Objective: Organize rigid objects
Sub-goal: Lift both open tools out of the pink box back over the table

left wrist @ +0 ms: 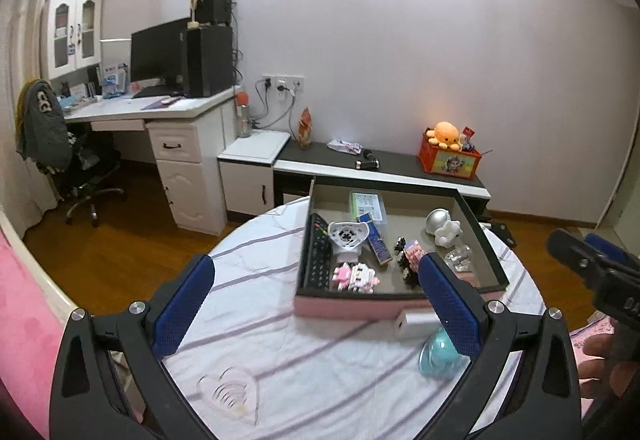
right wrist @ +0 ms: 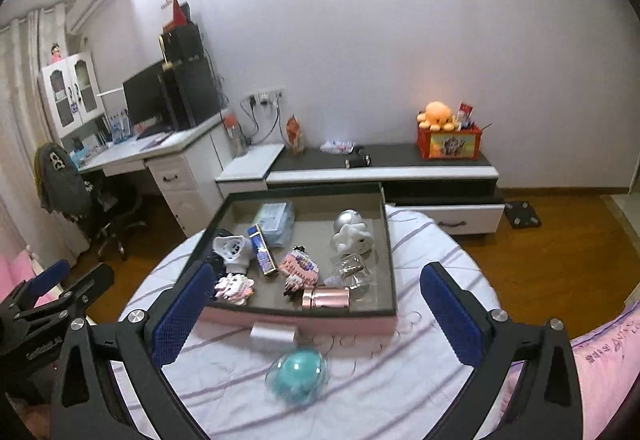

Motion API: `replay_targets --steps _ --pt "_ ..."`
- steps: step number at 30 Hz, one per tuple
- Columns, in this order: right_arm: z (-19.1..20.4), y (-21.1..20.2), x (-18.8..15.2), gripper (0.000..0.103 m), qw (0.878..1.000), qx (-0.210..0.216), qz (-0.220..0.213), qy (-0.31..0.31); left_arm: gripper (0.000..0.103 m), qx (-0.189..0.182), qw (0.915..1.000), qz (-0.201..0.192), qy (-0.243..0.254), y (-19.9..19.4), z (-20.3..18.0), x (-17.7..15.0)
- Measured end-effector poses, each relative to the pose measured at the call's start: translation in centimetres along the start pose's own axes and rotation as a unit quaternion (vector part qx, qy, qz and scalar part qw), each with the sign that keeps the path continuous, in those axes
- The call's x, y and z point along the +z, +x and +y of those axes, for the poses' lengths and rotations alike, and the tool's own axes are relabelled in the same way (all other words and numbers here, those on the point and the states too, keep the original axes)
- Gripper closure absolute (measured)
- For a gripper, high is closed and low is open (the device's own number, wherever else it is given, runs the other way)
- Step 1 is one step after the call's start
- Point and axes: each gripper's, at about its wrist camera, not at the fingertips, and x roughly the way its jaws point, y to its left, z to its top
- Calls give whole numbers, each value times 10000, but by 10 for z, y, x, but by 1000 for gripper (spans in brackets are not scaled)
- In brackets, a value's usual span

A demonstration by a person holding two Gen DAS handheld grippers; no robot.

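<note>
Two grippers hung over the round bench (right wrist: 420, 392), which wore a white cloth with lilac stripes. I had the left gripper (left wrist: 316, 304) with its jaws spread wide and nothing between them; its blue pads (left wrist: 182, 310) framed the cloth and the near left corner of the tray. The right gripper (right wrist: 320, 316) was likewise wide open and empty, its jaws straddling the tray's pink front wall.

The tray (right wrist: 388, 240), dark-rimmed with a grey floor, sat toward the far side of the bench. Inside it I saw a black remote (left wrist: 316, 256) along the left wall, a white cup-shaped piece (right wrist: 232, 250), a blue and gold box (right wrist: 262, 250), a pale blue packet (right wrist: 276, 218) at the back, a silver ball (right wrist: 349, 220) touching a white figure (right wrist: 354, 240), two pink block toys (right wrist: 302, 268), a clear crumpled wrapper (right wrist: 352, 272) and a rose-coloured cylinder (right wrist: 326, 298) lying against the front wall.

Outside the tray, on the cloth, a small white block (right wrist: 274, 334) lay just beside the pink wall, and a teal ball in a clear shell (right wrist: 298, 368) rested nearer to me, between the right gripper's fingers.
</note>
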Motion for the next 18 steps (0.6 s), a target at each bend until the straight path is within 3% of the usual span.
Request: replay_targets --steps 11,18 --pt "12 -100 -35 0 9988 122 -449 -121 0 35 9997 -199 -104 -79 10 -29" --pt "5 -120 -58 0 9992 73 -374 -94 0 59 9997 -124 -183 -96 10 -51"
